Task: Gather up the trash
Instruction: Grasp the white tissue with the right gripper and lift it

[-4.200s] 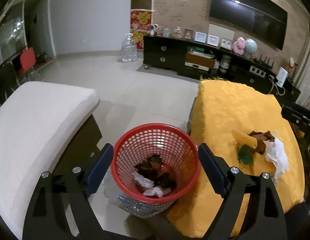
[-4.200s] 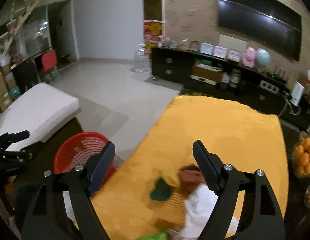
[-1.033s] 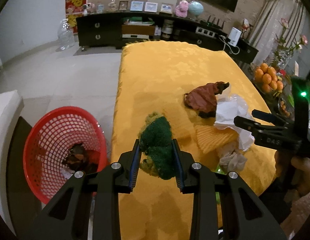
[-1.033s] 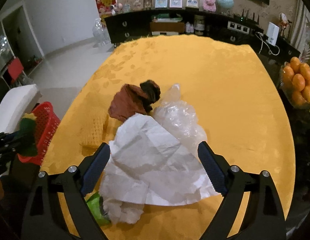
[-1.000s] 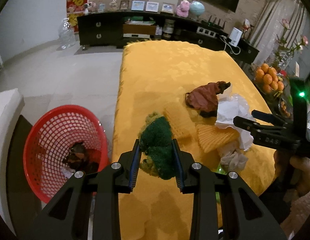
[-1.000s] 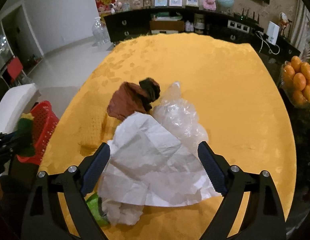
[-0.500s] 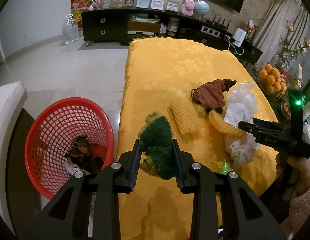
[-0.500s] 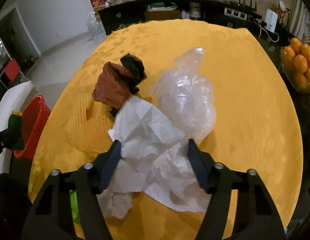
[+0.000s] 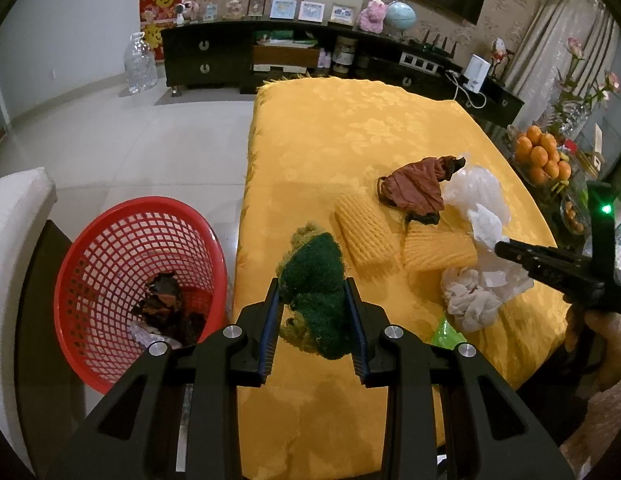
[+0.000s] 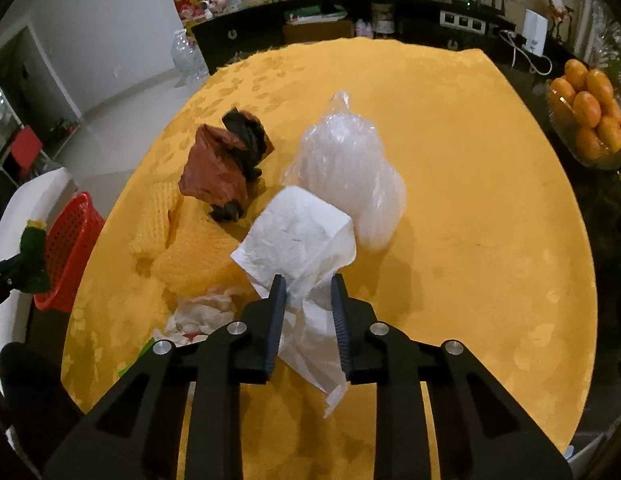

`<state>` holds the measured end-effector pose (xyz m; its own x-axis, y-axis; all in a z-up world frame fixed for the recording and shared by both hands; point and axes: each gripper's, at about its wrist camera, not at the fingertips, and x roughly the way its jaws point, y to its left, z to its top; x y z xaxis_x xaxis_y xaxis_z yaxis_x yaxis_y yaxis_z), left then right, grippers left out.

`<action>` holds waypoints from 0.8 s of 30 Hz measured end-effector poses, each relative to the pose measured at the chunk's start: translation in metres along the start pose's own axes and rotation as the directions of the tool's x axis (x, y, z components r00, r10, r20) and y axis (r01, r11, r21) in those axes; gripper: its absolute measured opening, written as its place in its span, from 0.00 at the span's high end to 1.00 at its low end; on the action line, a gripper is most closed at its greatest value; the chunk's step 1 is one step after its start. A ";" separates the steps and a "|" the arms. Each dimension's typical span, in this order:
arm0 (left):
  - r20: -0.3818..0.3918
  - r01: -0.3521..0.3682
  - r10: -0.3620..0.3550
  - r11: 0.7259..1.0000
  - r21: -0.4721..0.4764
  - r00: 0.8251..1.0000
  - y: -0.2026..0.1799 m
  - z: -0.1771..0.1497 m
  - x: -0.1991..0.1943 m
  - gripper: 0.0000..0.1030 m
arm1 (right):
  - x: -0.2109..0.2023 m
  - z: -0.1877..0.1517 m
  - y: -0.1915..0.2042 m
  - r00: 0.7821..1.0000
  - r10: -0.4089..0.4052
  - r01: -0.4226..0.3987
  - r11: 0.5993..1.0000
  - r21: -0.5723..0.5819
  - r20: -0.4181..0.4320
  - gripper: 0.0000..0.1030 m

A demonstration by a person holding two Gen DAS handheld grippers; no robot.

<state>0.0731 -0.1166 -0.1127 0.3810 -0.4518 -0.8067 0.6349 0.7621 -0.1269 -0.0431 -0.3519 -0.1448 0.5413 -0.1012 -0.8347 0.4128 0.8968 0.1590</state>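
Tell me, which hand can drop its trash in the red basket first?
Probably the left. The left gripper is shut on the green scrubber, right beside the red basket. The right gripper is closing on white paper, farther off.

The left gripper (image 9: 313, 311) points steeply downward, its fingers (image 9: 270, 322) clamped tight on a green scrubby wad (image 9: 316, 286). The right gripper (image 10: 309, 311) tilts down just as steeply, its jaws closing with a white paper sheet (image 10: 300, 246) pinched between them. A hand (image 9: 602, 344) grips the right gripper's handle.
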 end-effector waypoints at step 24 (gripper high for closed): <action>0.007 -0.012 0.012 1.000 -0.002 1.000 0.005 -0.001 -0.010 0.72 | 0.032 0.001 0.018 0.999 -0.007 0.005 0.999 -0.054 -0.042 0.28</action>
<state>0.0721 -0.1078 -0.1056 0.3937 -0.4459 -0.8039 0.6287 0.7686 -0.1183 -0.0178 -0.3395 -0.1682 0.5070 -0.0896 -0.8573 0.3758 0.9181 0.1262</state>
